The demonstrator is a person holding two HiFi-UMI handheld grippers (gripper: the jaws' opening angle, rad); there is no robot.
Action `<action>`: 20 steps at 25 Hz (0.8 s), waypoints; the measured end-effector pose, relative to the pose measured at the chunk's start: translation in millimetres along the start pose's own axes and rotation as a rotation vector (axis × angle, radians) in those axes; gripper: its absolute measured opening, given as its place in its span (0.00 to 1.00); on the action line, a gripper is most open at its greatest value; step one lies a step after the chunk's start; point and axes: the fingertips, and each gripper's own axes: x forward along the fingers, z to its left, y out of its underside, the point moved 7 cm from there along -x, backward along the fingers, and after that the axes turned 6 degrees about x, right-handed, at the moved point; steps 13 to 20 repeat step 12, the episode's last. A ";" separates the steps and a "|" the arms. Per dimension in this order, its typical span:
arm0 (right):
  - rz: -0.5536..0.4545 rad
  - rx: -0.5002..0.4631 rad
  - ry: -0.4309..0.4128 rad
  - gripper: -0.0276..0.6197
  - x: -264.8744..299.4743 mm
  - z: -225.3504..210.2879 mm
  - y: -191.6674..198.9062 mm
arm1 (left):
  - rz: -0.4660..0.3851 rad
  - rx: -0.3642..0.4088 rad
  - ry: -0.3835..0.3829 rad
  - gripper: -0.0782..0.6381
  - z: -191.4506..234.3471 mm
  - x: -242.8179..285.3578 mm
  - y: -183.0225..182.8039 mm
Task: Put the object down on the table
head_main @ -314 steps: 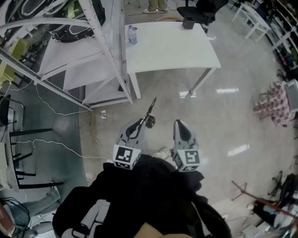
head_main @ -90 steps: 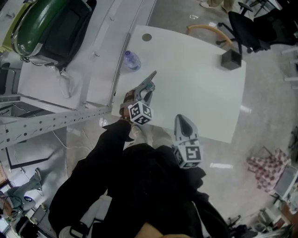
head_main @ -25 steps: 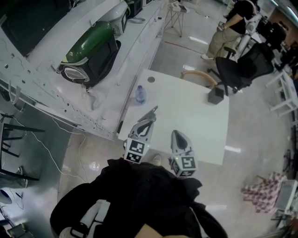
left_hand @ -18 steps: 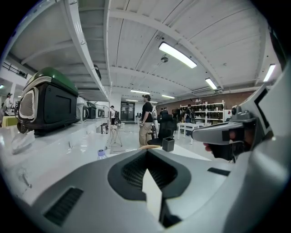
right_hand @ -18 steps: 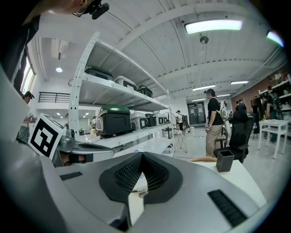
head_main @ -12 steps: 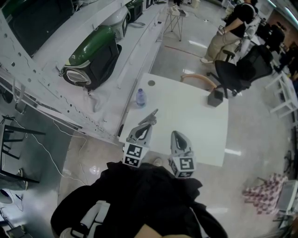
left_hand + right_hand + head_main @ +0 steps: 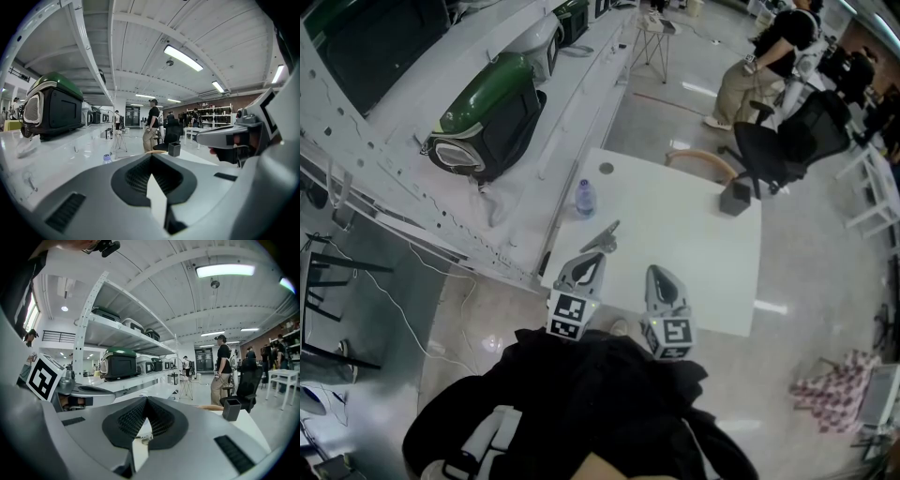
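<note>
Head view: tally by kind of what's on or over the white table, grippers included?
Grippers: 2, left gripper and right gripper
Slim grey tool: 1, at the left gripper's tip
Water bottle: 1
Black box: 1
Total: 5

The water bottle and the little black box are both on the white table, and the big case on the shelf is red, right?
Not quite: the head view shows the big case on the shelf is green, not red. The water bottle and the little black box are indeed both on the white table.
</note>
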 end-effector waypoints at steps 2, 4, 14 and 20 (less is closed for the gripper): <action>0.014 0.006 -0.017 0.05 -0.1 3.2 -1.1 | -0.003 0.001 0.001 0.11 0.5 -0.5 0.2; 0.019 0.005 -0.021 0.05 0.0 4.1 -1.8 | -0.005 0.000 0.003 0.11 0.8 -0.9 0.2; 0.034 -0.008 0.004 0.05 3.6 -0.2 2.2 | -0.005 -0.004 0.009 0.11 3.3 -0.1 1.4; 0.034 -0.008 0.004 0.05 3.6 -0.2 2.2 | -0.005 -0.004 0.009 0.11 3.3 -0.1 1.4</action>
